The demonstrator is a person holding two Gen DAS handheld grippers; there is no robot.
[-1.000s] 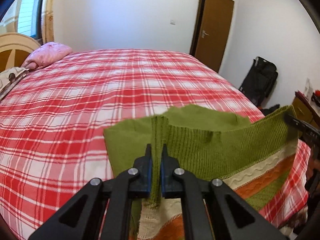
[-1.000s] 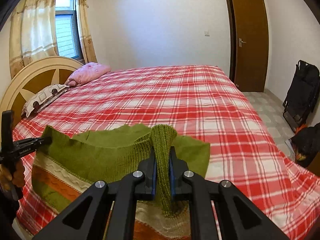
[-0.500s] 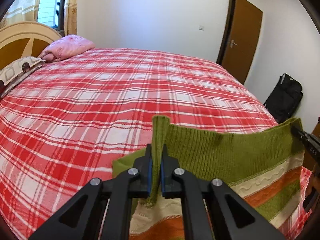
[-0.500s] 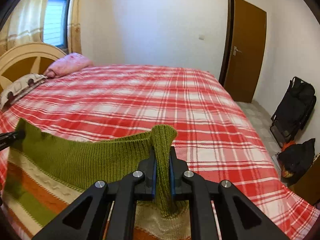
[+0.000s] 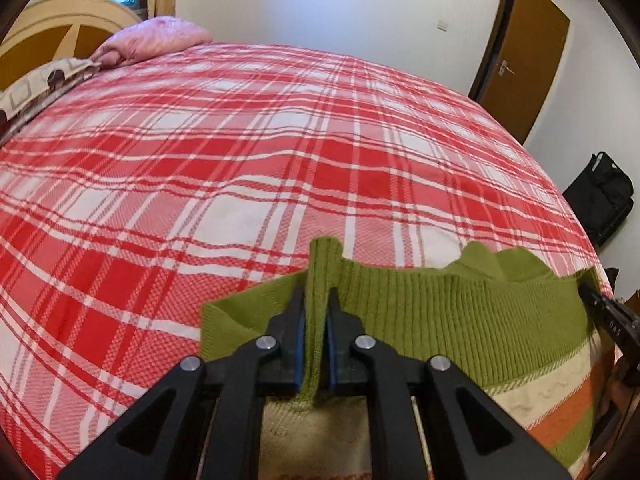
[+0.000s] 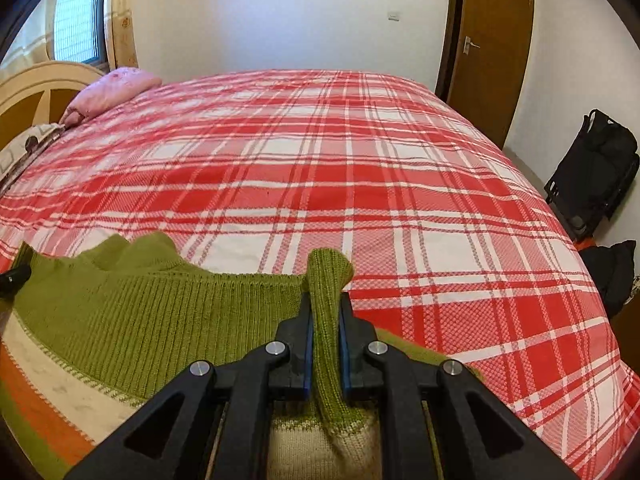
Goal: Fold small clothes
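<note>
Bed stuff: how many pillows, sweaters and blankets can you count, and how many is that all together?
Pillows: 2, a pink pillow and a patterned pillow
Sweaters: 1, a green sweater held up by the left gripper and the right gripper
Blankets: 1, a red plaid blanket
Total: 4

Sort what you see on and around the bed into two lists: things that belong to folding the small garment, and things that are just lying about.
Belongs to the job:
- green knitted sweater
- left gripper, shut on its ribbed hem
- right gripper, shut on the hem too
- plaid bedspread, the work surface

Just lying about:
- pink pillow
- patterned pillow
- black bag
</note>
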